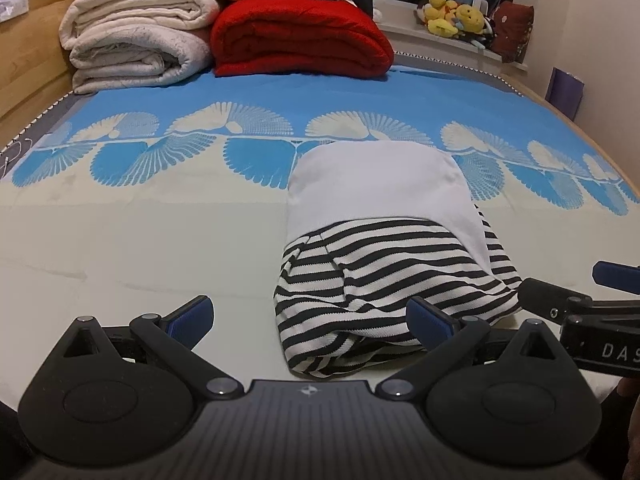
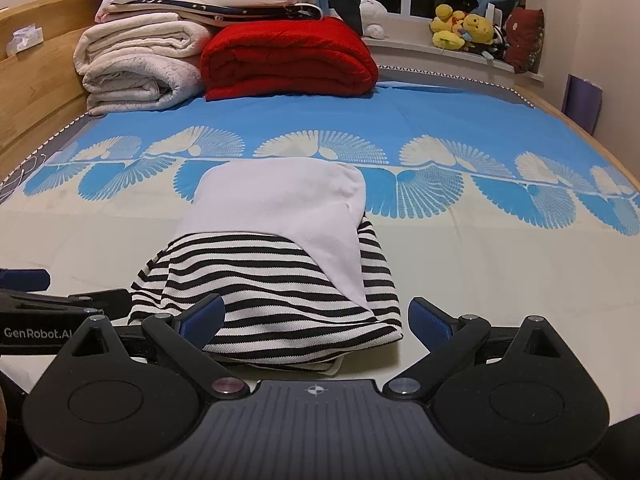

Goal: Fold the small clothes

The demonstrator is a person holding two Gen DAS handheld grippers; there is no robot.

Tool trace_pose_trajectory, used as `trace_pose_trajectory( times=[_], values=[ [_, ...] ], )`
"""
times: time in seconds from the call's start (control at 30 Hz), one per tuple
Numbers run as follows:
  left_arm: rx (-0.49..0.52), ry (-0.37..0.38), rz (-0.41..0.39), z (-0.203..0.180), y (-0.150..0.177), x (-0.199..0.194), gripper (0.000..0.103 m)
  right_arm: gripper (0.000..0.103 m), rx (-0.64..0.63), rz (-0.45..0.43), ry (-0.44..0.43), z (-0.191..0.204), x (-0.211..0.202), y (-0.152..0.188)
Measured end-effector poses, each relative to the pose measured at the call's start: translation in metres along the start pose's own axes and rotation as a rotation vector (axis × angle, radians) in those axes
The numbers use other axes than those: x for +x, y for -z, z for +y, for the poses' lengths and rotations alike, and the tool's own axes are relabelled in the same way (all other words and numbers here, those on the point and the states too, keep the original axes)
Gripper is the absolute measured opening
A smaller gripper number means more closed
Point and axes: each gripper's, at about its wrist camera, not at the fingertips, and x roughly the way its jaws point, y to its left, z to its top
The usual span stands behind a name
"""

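Left wrist view shows our left tool spread wide and holding nothing, its blue pads low over the bed sheet, with the near left corner of the garment lying between them. Our right tool stands likewise wide open and empty in its own view, its left pad overlapping the striped hem and its right pad just beyond the garment's right edge. The two tools sit side by side at the near edge of the piece; each shows in the other's camera.

We judge the step in hand to be taking the near hem for a fold away from us. To do it well, each tool should close on a corner through all layers, pinching cloth only and not the sheet beneath. We should then lift both corners evenly and carry them straight towards the far edge so that the sides stay aligned. A one-layer pinch would likely let the lower layer sag.

The garment lies near the front of the bed, right of centre in the left view. It is small, black-and-white striped at the near end, with a plain white panel covering the far part. The striped part is rumpled, with a loose fold at the left and lower layers showing at the near hem. Folded blankets lie well apart at the head of the bed.
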Motion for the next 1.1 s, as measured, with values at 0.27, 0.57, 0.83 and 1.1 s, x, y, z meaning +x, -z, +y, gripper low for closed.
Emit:
trace_pose_trajectory(
  times=[0.27,0.57,0.83,1.1],
  values=[
    [0.009,0.004,-0.001,-0.0004,0.0016,-0.0008,0.102,0.098,-0.014,-0.007,-0.005,0.0031,-0.0013,0.0002],
    [0.019,0.011,0.0,-0.0023,0.0022,-0.001,0.102,0.098,-0.021,-0.009,-0.012,0.0057,-0.0029,0.0003],
    [0.027,0.015,0.0,-0.0037,0.0027,-0.001,0.102,0.098,-0.021,-0.01,-0.014,0.0051,-0.0036,-0.0003],
    [0.027,0.018,0.002,-0.004,0.0026,-0.0007,0.102,0.098,-0.027,-0.011,-0.019,0.0073,-0.0045,-0.0012]
  ],
)
